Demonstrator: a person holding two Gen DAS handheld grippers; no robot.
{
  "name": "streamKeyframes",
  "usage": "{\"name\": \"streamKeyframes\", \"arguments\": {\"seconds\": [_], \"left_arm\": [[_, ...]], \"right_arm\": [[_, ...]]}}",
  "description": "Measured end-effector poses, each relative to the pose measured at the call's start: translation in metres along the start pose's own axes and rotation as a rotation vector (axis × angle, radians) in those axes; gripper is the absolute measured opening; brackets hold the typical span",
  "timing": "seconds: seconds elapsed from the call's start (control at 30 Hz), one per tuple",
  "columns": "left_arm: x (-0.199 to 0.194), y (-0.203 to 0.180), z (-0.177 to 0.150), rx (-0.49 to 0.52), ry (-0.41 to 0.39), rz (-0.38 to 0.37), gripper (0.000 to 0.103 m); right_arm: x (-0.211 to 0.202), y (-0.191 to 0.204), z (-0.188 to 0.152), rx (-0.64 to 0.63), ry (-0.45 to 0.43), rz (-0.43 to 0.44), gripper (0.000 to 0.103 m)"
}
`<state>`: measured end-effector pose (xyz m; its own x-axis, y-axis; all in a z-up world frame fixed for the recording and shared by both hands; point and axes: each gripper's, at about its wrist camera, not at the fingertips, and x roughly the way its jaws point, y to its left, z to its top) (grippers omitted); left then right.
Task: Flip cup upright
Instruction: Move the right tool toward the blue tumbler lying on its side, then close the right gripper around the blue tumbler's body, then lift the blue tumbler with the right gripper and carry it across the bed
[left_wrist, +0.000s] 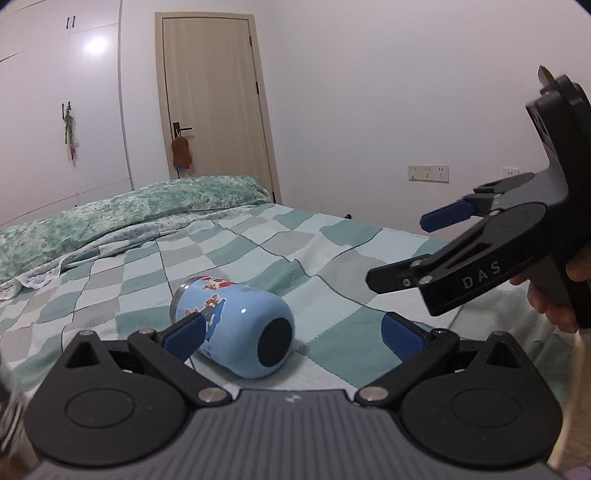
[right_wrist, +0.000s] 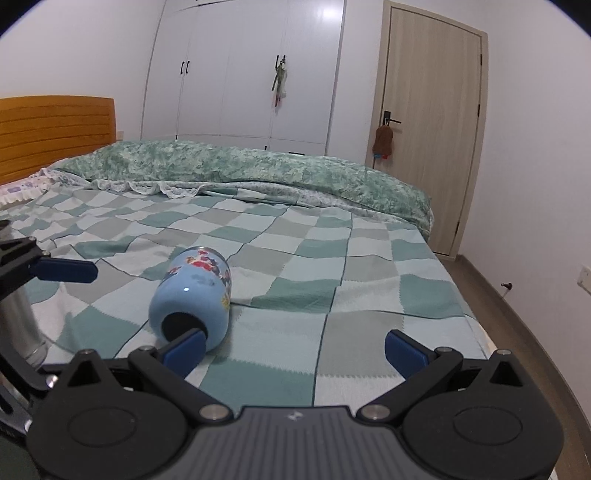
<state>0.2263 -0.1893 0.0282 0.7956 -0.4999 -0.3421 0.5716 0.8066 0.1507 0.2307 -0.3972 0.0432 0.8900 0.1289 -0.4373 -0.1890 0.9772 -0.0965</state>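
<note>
Lying on its side on the checked green bedspread (right_wrist: 332, 258), light-blue cartoon-print cup (left_wrist: 236, 325) sits between left gripper (left_wrist: 291, 332) spread fingers, ungripped; right gripper (right_wrist: 295, 345) also agape.

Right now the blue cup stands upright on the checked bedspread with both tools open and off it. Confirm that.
Not quite. The blue cup lies on its side on the checked bedspread, dark base toward the cameras, as the left wrist view shows. The rest holds: the left tool and right tool are both open and off it.
</note>
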Motion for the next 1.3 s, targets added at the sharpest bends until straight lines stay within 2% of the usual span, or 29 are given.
{"name": "streamKeyframes", "arguments": {"seconds": [0.2, 0.43, 0.53, 0.63, 0.83, 1.07, 1.13, 1.17, 1.3], "left_arm": [[0.015, 0.027, -0.004, 0.036, 0.016, 0.013, 0.103], [0.018, 0.082, -0.005, 0.022, 0.038, 0.015, 0.103], [0.016, 0.104, 0.002, 0.036, 0.023, -0.01, 0.103], [0.023, 0.115, 0.0, 0.102, 0.043, 0.002, 0.103], [0.046, 0.132, -0.014, 0.125, 0.152, -0.051, 0.103], [0.057, 0.134, -0.022, 0.182, 0.19, -0.088, 0.103], [0.06, 0.134, -0.024, 0.188, 0.2, -0.089, 0.103], [0.06, 0.134, -0.025, 0.186, 0.201, -0.093, 0.103], [0.06, 0.133, -0.026, 0.191, 0.204, -0.101, 0.103]], "right_arm": [[0.034, 0.014, 0.01, -0.016, 0.017, 0.045, 0.103], [0.064, 0.041, 0.033, -0.021, 0.025, 0.124, 0.103], [0.077, 0.056, 0.044, -0.032, 0.041, 0.151, 0.103], [0.093, 0.068, 0.049, -0.036, 0.08, 0.154, 0.103], [0.124, 0.077, 0.05, -0.028, 0.176, 0.155, 0.103], [0.158, 0.083, 0.044, 0.033, 0.27, 0.138, 0.103], [0.164, 0.084, 0.041, 0.049, 0.288, 0.14, 0.097], [0.164, 0.084, 0.041, 0.066, 0.287, 0.165, 0.084], [0.16, 0.088, 0.041, 0.079, 0.28, 0.153, 0.083]]}}
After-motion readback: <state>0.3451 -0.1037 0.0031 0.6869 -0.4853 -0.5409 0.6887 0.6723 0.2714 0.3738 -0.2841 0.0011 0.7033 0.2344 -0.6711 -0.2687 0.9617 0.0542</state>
